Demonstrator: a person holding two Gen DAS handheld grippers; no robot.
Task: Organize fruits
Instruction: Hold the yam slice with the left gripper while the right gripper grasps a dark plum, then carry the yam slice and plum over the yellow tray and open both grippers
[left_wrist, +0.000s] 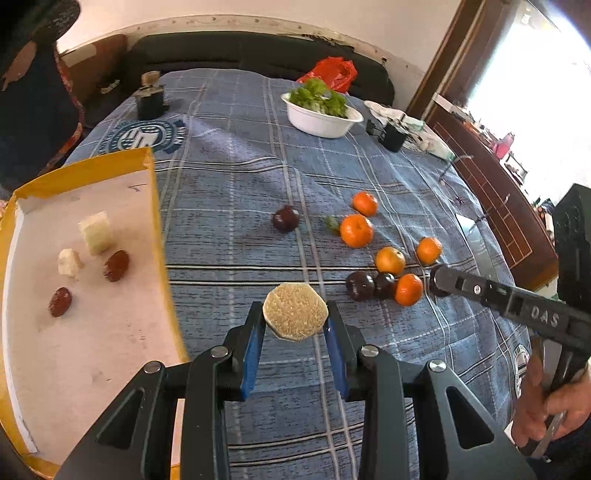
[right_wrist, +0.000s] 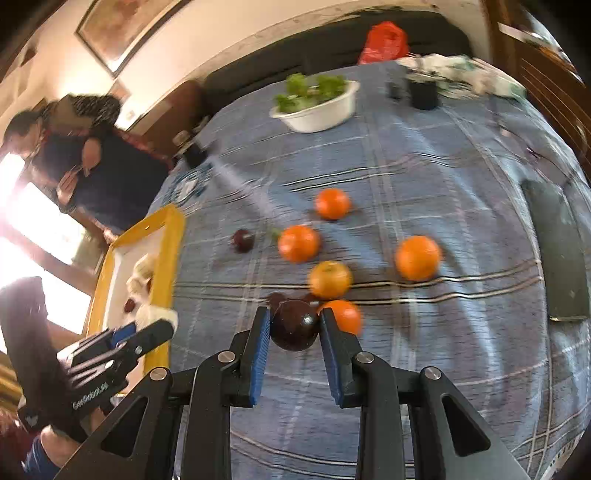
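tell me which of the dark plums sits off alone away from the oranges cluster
The lone plum toward the yellow box, beside only a small green leaf. The other loose plums are bunched against an orange, and one more is gripped in the right tongs.

Dark plum (right_wrist: 294, 325) in right claw (right_wrist: 294, 326)

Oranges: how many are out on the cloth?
5, all right of centre: one farthest back, one before it, two mid-row, and the nearest beside the dark plums. None seems hidden.
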